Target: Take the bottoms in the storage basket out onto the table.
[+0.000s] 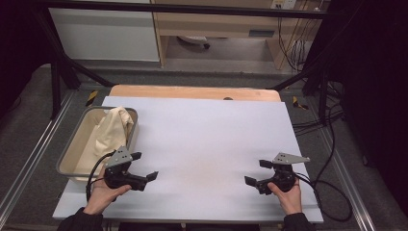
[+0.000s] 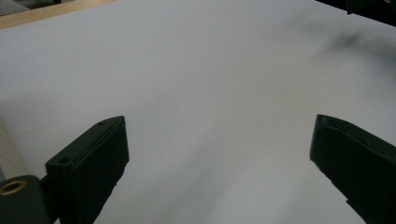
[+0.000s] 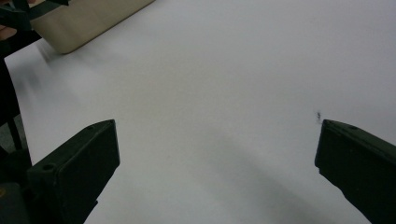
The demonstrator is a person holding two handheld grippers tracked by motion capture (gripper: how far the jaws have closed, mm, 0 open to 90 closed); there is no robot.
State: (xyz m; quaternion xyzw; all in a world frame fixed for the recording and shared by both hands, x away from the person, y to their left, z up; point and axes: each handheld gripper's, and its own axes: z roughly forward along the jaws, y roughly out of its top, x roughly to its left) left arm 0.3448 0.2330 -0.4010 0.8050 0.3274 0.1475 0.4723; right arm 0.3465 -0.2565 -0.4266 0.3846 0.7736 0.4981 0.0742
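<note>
At the far left of the table, in the high view, a shallow grey rectangular metal tray (image 1: 67, 155) sits with its long axis running near to far, and a crumpled cream-coloured cloth (image 1: 114, 129) lies heaped in its far right corner, draped against the right wall. Just beside the tray's near right corner, the left gripper (image 1: 144, 166) is held over the white table sheet (image 1: 207, 144); its jaws stand wide apart and hold nothing, and they point rightward toward the middle of the table, so the cloth lies behind and to the far left of them. The left gripper view shows the same two black jaws spread over bare white sheet. Across the sheet, at the near right, the right gripper (image 1: 258, 172) is likewise wide open and empty, its jaws pointing leftward. In the right gripper view the tray's pale wall (image 3: 88, 21) appears at the upper left, well apart from the jaws. The left gripper is plainly the nearer to the cloth; reaching it would probably call for turning that hand toward the far left and over the tray's right rim, whereas the right gripper would have to cross the whole sheet.
</note>
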